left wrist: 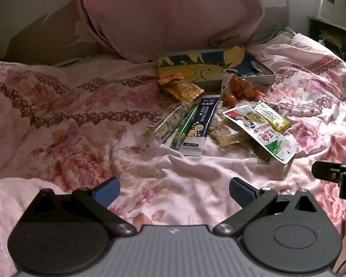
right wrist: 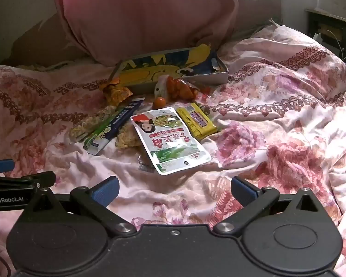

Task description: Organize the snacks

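Several snack packets lie scattered on a floral quilt in front of a shallow metal tray (left wrist: 260, 79) (right wrist: 219, 75) lined with yellow and blue paper. Among them are a dark blue stick packet (left wrist: 201, 124) (right wrist: 117, 124), a green stick (left wrist: 184, 127), a white pouch with green print (left wrist: 263, 131) (right wrist: 170, 138), a yellow bar (left wrist: 273, 116) (right wrist: 197, 121), an orange packet (left wrist: 184, 90) (right wrist: 116, 93) and a bag of orange sweets (left wrist: 242, 87) (right wrist: 180, 87). My left gripper (left wrist: 174, 189) stands open, short of the snacks. My right gripper (right wrist: 175, 188) is open too, just before the white pouch.
A big pink pillow (left wrist: 168, 16) (right wrist: 145, 16) leans behind the tray. The quilt (left wrist: 69, 120) (right wrist: 276, 120) is rumpled all around. A fluffy pink towel (left wrist: 9, 191) lies at the near left. Each gripper shows at the edge of the other's view.
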